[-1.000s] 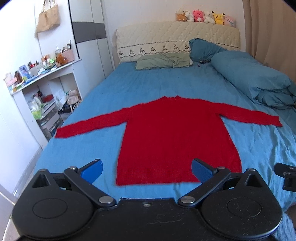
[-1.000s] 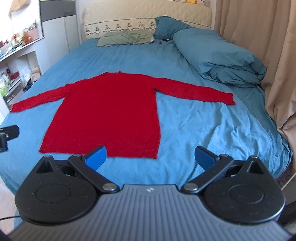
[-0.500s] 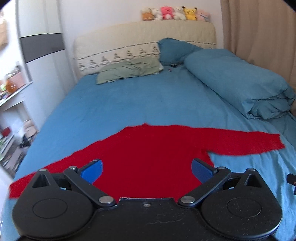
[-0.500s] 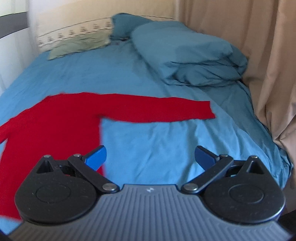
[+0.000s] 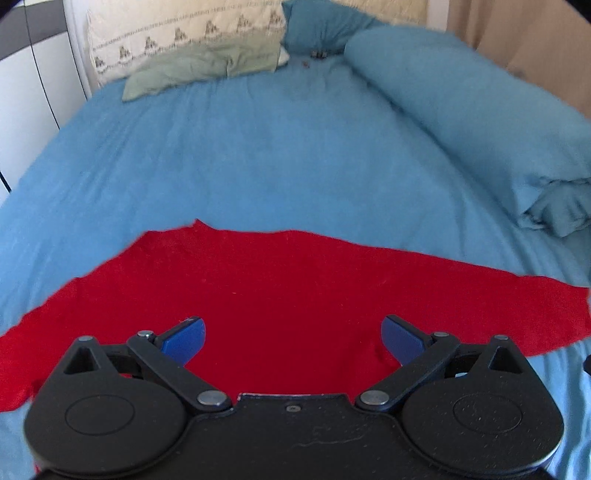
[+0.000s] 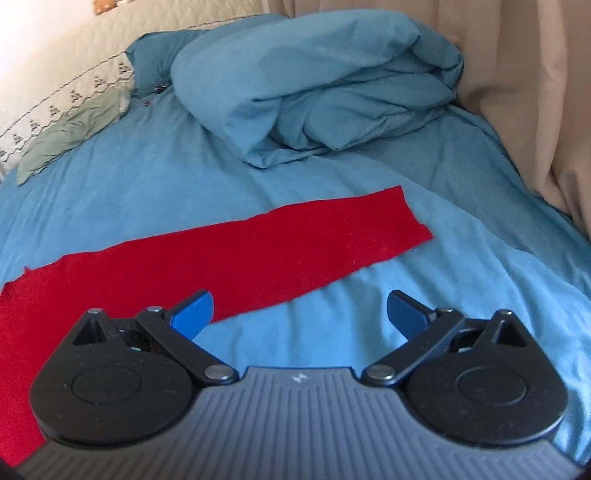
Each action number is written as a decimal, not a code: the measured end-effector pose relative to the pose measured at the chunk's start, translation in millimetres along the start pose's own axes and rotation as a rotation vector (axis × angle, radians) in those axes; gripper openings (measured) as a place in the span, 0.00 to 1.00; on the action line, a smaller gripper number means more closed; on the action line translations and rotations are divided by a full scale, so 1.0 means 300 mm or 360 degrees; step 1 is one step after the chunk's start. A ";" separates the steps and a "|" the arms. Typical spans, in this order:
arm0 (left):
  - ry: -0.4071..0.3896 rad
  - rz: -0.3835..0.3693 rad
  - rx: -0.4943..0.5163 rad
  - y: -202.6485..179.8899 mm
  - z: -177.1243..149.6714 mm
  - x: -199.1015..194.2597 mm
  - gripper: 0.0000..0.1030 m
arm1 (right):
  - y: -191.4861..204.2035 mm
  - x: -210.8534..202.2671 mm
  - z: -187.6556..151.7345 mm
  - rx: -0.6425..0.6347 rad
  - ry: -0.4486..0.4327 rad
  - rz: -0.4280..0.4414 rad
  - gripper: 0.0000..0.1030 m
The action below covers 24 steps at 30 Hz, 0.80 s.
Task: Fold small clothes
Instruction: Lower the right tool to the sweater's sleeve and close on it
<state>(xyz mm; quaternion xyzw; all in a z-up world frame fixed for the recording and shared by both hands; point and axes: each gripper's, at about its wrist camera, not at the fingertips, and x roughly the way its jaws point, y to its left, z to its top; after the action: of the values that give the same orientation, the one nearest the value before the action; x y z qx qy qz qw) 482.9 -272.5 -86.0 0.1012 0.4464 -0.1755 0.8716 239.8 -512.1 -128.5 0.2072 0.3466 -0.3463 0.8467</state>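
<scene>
A red long-sleeved sweater (image 5: 288, 280) lies flat on the blue bedsheet (image 5: 258, 155). My left gripper (image 5: 293, 338) is open and empty, hovering over the sweater's upper body near the neckline. My right gripper (image 6: 301, 314) is open and empty, just in front of the sweater's right sleeve (image 6: 280, 243), whose cuff end lies to the upper right. The sweater's lower body and left sleeve end are hidden behind the grippers or out of frame.
A rolled blue duvet (image 6: 317, 74) lies on the bed's right side, also in the left wrist view (image 5: 472, 122). A green pillow (image 5: 207, 68) and a blue pillow (image 5: 325, 22) lie against the headboard (image 5: 184, 33). Beige curtains (image 6: 535, 92) hang at the right.
Both grippers have moved forward and lower over the sweater. The left is now above the neckline area; the right has swung right toward the right sleeve. Both stay open.
</scene>
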 end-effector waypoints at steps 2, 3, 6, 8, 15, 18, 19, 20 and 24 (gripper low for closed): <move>0.0052 0.0007 0.0014 -0.024 0.008 0.071 0.99 | -0.021 0.058 -0.001 0.0062 0.0042 -0.0003 1.00; 0.0066 0.0007 0.0017 -0.034 0.006 0.104 0.99 | -0.035 0.089 -0.004 0.0106 0.0065 -0.0003 1.00; 0.0158 -0.0017 -0.0012 -0.046 -0.012 0.205 0.99 | -0.073 0.170 -0.019 0.0205 0.0113 -0.0003 0.99; 0.0188 -0.0010 -0.0025 -0.048 -0.025 0.250 0.97 | -0.103 0.219 -0.026 0.0269 0.0127 -0.0003 0.90; 0.0145 0.0122 0.0075 -0.064 -0.029 0.355 0.97 | -0.172 0.338 -0.002 0.0395 0.0047 0.0053 0.70; 0.0188 0.0123 0.0072 -0.045 -0.029 0.419 0.94 | -0.177 0.370 0.022 0.0393 0.0016 0.0049 0.57; 0.0204 0.0124 0.0069 -0.043 -0.028 0.437 0.94 | -0.176 0.379 0.032 0.0391 0.0008 0.0046 0.48; 0.0220 0.0123 0.0069 -0.040 -0.032 0.452 0.94 | -0.174 0.385 0.043 0.0390 0.0000 0.0043 0.39; 0.0249 0.0115 0.0053 -0.023 -0.030 0.491 0.99 | -0.138 0.376 0.094 0.0345 -0.0054 0.0040 0.25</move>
<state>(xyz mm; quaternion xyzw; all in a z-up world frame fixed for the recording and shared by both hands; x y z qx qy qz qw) 552.9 -307.7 -211.2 0.1450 0.5063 -0.1429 0.8380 280.7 -606.6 -196.6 0.2961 0.2902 -0.3745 0.8294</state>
